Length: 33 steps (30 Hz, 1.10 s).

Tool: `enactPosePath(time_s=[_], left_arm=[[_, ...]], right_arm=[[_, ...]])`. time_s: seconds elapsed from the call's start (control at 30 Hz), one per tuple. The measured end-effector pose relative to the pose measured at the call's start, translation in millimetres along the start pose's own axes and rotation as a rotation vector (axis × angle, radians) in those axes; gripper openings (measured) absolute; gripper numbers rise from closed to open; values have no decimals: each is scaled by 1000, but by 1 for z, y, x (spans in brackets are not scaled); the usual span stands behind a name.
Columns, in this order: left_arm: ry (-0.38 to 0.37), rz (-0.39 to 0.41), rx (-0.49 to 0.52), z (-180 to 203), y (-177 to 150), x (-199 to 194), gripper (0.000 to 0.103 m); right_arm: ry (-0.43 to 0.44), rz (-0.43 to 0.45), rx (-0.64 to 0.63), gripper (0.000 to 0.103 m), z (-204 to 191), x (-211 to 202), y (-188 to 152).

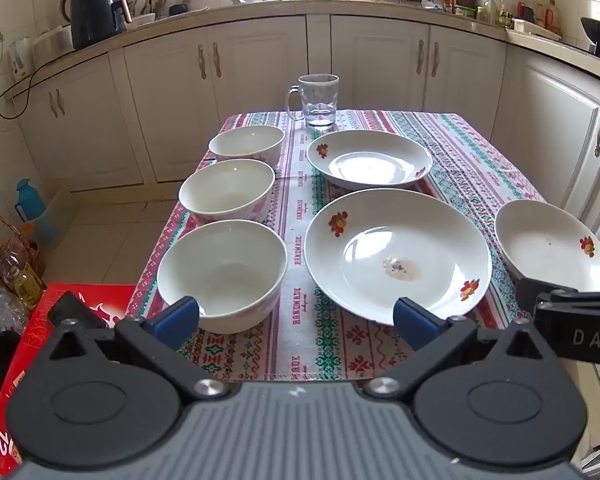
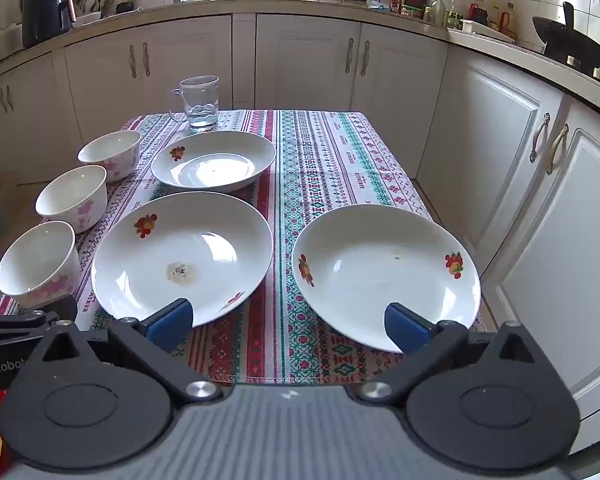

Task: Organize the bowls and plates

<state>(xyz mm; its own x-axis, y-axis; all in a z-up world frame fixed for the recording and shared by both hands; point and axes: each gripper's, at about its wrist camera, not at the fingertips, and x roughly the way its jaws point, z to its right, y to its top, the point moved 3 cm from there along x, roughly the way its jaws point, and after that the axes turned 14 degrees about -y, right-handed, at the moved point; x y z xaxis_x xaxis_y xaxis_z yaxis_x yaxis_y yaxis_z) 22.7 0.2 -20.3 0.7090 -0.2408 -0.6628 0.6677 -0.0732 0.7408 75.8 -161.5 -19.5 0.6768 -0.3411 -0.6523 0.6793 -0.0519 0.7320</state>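
We hold both claws released above the near edge of the desk (image 1: pixel 480 148), its patterned cloth (image 1: pixel 300 344) filling the middle of each frame. The left claw (image 1: pixel 296 322) spreads its blue pads wide with nothing between them, and the right claw (image 2: pixel 288 324) stands just as wide and empty. In the left wrist view, three white bowls run in a row up the left of the frame: the near bowl (image 1: pixel 222 272), the middle bowl (image 1: pixel 227 190) and the far bowl (image 1: pixel 247 144), each close beside the next. At centre lies the big plate (image 1: pixel 398 256), a small stain on its floor, and above it the far plate (image 1: pixel 370 160). At the right edge sits the right plate (image 1: pixel 548 244), well apart from the bowls and just behind part of the other claw's body. A glass mug (image 1: pixel 318 100) stands upright at the far edge, just beyond the far plate. In the right wrist view the right plate (image 2: pixel 386 274) lies right of centre, beside the big plate (image 2: pixel 182 258).
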Motion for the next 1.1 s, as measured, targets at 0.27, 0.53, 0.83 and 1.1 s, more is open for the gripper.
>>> enactPosePath(time_s=[0.27, 0.53, 0.83, 1.1], left_arm=[[3, 1, 0, 0, 4, 1, 102], [-1, 11, 5, 3, 2, -2, 102], [-2, 17, 4, 2, 1, -4, 102], [-3, 18, 4, 2, 1, -4, 102]], right_arm=[[6, -1, 3, 103, 1, -1, -1], [-3, 0, -6, 103, 1, -2, -1], [-3, 2, -6, 103, 0, -1, -1], [-3, 3, -7, 103, 1, 0, 0]])
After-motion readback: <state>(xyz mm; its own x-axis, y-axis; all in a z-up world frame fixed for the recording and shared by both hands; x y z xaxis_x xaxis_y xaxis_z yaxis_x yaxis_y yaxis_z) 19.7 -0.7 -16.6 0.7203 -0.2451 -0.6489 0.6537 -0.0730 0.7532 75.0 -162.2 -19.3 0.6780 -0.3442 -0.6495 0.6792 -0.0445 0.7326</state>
